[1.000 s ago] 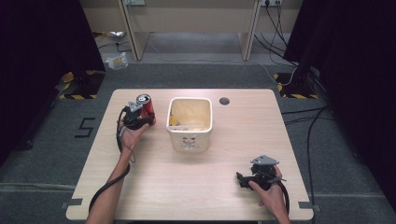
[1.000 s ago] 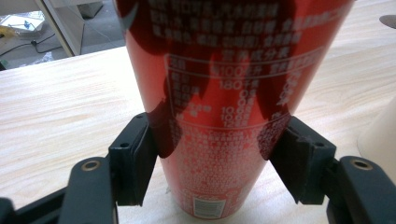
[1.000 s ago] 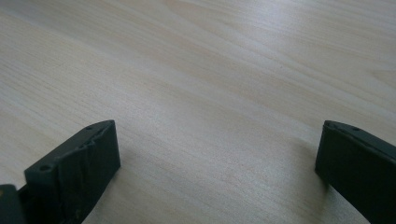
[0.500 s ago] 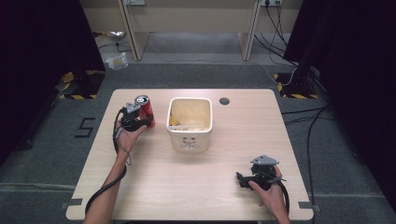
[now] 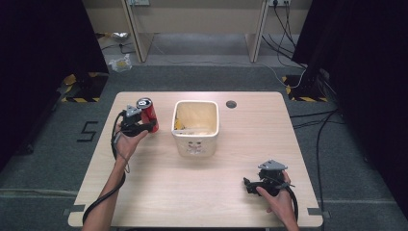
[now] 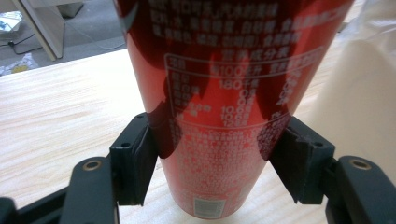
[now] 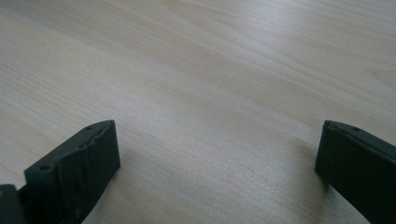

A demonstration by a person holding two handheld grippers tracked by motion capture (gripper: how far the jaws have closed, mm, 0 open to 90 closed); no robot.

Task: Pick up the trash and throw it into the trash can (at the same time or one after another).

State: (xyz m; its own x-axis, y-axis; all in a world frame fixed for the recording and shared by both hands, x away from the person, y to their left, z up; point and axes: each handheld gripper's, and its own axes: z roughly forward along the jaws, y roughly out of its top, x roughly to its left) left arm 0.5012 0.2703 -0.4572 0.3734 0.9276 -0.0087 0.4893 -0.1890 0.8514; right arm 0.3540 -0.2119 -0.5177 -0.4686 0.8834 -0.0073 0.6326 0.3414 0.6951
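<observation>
The left gripper [image 5: 143,126] holds a red soda can [image 5: 147,113] over the far left part of the wooden surface [image 5: 159,192], just left of a cream plastic bin [image 5: 196,126] that stands near the middle. In the left gripper view the can [image 6: 224,107] stands upright between the two black fingers [image 6: 135,161], which press against its lower sides, so they are closed on it; its white printed label faces the camera, and the pale wall of the bin [image 6: 364,98] shows just beside it at the right edge. From above, the can's dark top is visible and it leans slightly. The bin holds something yellow along its inner left wall, too small to tell what. The right gripper [image 5: 251,185] rests low at the near right of the surface, well apart from the can and the bin. In the right gripper view its fingers [image 7: 79,163] are spread wide with nothing but bare wood between them. A small dark round hole [image 5: 231,104] sits in the surface behind the bin.
</observation>
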